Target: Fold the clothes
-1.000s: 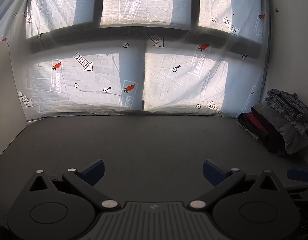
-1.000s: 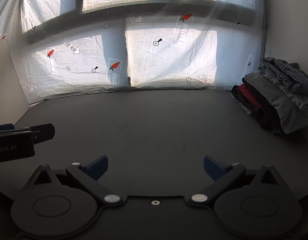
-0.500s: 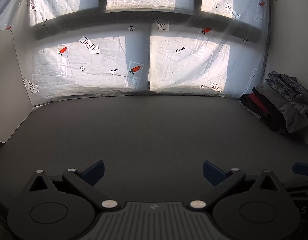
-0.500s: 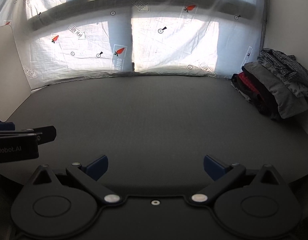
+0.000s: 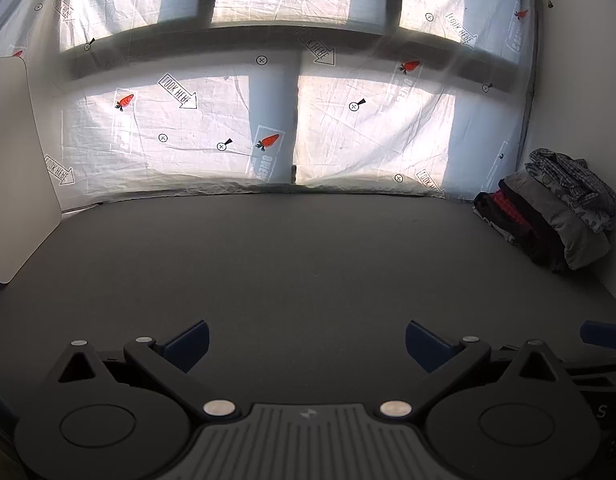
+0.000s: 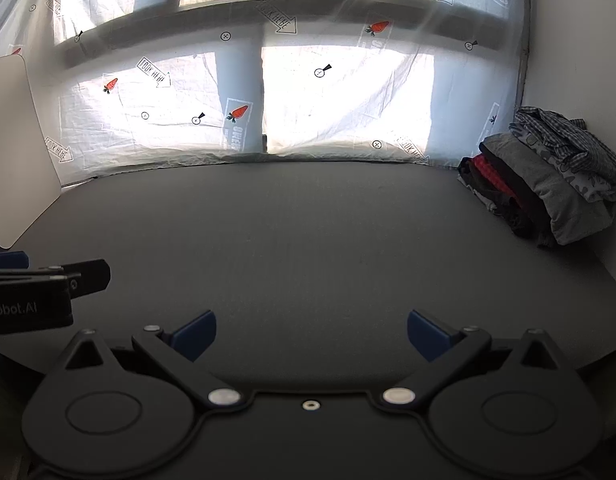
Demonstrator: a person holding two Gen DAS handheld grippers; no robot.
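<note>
A pile of clothes point(image 5: 548, 212) lies at the far right of the dark grey table point(image 5: 299, 264), against the white wall; a checked shirt tops grey, black and red garments. The right wrist view shows the same pile of clothes point(image 6: 548, 184). My left gripper point(image 5: 305, 344) hovers open over the table's near part, nothing between its blue fingertips. My right gripper point(image 6: 312, 334) is open too, over the dark table point(image 6: 308, 248), well short of the pile. The left gripper's body point(image 6: 39, 292) shows at the left edge of the right wrist view.
A white printed sheet point(image 5: 267, 120) covers the window behind the table's far edge. A pale board point(image 5: 15, 168) leans at the far left. A white wall point(image 5: 580, 80) closes the right side. The right gripper's blue tip point(image 5: 604, 334) peeks in at the right edge.
Both views have shifted a little: the clothes pile and window sheet sit at slightly different heights in frame. Both grippers have stayed open and nothing has been taken hold of.
</note>
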